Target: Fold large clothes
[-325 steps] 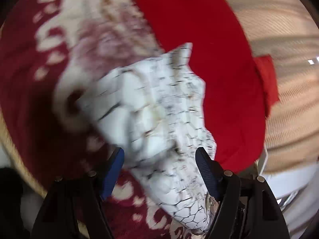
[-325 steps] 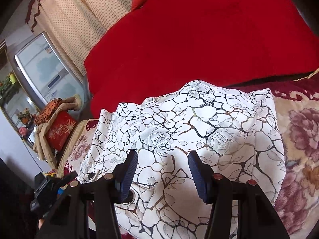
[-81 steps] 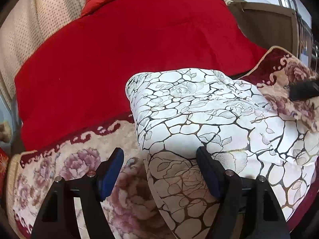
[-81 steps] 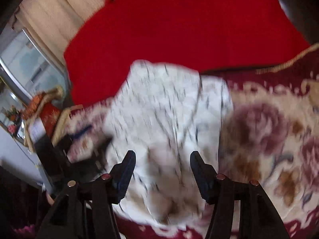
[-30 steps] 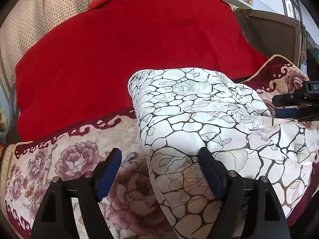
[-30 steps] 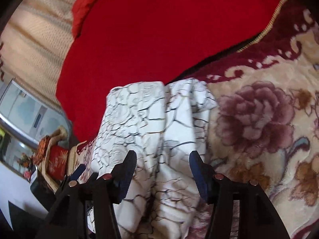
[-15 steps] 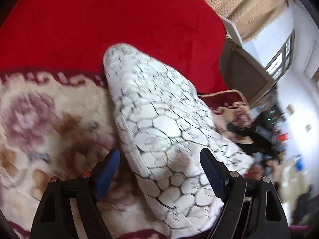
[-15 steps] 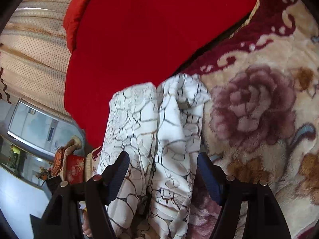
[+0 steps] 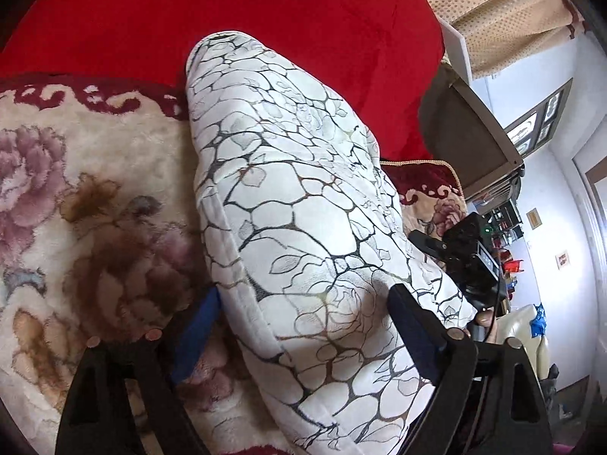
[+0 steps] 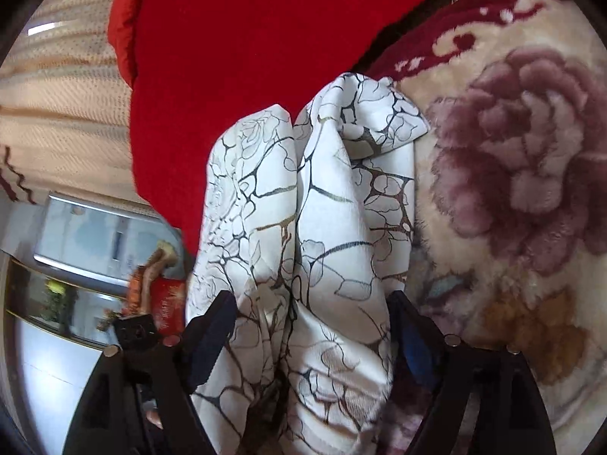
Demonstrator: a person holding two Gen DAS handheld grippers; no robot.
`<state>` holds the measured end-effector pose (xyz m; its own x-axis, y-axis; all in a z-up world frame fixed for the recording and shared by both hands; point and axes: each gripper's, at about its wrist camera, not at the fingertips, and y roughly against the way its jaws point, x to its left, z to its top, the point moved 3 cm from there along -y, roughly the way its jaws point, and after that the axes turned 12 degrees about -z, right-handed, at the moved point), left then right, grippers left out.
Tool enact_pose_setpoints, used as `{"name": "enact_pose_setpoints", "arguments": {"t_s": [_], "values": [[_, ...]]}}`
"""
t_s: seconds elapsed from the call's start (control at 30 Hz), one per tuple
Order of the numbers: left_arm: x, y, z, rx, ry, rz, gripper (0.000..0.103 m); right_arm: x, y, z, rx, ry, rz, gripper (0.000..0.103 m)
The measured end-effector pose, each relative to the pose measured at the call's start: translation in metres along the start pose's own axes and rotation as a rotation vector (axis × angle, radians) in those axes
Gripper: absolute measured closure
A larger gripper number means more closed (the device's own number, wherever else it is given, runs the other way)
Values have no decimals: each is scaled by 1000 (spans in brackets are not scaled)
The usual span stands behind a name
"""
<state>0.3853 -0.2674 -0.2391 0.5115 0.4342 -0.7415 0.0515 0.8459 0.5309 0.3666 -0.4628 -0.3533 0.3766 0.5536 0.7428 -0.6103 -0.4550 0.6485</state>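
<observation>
While I hold a two-finger gripper in each hand, a white garment printed with dark, crackle-like rose outlines point(image 9: 296, 204) lies folded into a long, thick bundle on a plush cream blanket with big mauve and brown flowers and a dark red border point(image 9: 87, 197). The bundle's long axis runs away from me: its near end sits between my fingers, and its far, rounded end points toward a bright red bedcover point(image 9: 227, 11) and touches its edge. My left gripper point(image 9: 303, 326) stands spread wide, its blue-padded fingers point(image 9: 197, 322) on either side of the bundle's near end, not squeezing it; the left pad lies low beside the hem. My right gripper point(image 10: 307, 326) is likewise released, its fingers wide apart around the other near end, where the cloth point(image 10: 315, 227) shows as two upright folded layers side by side with a deep crease between them. In the left view the black body of my right gripper point(image 9: 466, 258) shows beside the bundle. Behind the red cover hangs a beige dotted curtain point(image 10: 68, 113). To the right of the bed the left view shows a grey board point(image 9: 470, 132) and a white-walled room with a window; the right view shows a glass-fronted cabinet point(image 10: 87, 235).
</observation>
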Motion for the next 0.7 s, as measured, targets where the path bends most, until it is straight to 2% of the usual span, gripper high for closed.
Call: {"name": "enact_pose_setpoints", "arguments": {"t_s": [0.07, 0.2, 0.33, 0.43, 0.5, 0.7], "values": [[-1, -3, 1, 4, -3, 7, 12, 0, -5, 1, 7, 3, 23, 16], [2, -6, 1, -6, 5, -6, 12, 6, -15, 6, 6, 20, 63, 4], [1, -5, 0, -25, -4, -15, 12, 23, -27, 4, -8, 98, 16, 3], [-5, -6, -1, -44, -38, 5, 15, 36, -32, -1, -32, 143, -2, 11], [-10, -5, -2, -65, -68, 16, 19, 40, -33, -3, -35, 138, -2, 24], [-21, -3, -3, -99, -133, 45, 33, 59, -26, -13, -88, 212, -59, 40]]}}
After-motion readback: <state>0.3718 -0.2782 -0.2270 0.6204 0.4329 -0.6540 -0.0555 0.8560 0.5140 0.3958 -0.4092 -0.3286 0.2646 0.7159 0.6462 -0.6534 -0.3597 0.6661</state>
